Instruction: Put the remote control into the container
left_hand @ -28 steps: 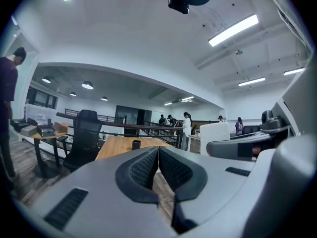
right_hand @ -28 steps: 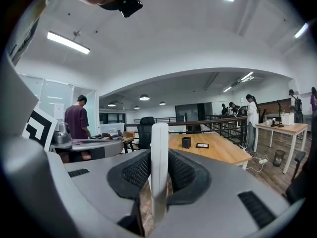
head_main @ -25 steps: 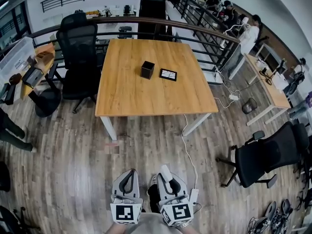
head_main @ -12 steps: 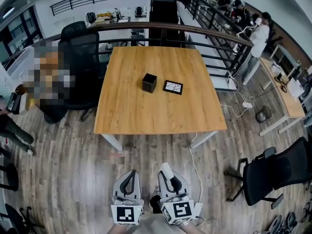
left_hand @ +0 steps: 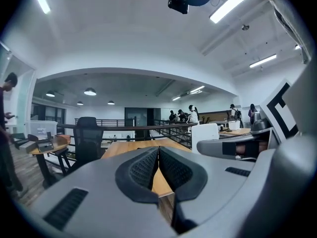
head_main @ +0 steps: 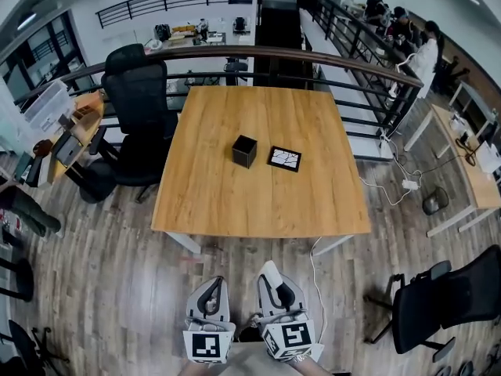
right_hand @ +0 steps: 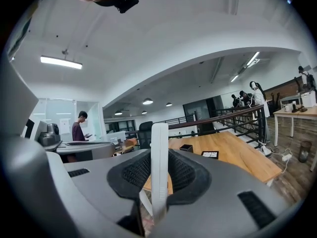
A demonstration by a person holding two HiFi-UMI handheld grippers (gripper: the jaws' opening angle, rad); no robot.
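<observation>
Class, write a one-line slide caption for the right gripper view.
Right gripper shut on a slim white remote control, facing a wooden table bearing a small black container.

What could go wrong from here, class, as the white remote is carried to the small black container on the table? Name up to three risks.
1. The remote control sticks well out past the jaws of the right gripper; it may tilt or slip on the way.
2. The container looks small for so long a remote; it could tip or be missed.
3. A white cable trails across the path to the table: a likely trip hazard.
</observation>
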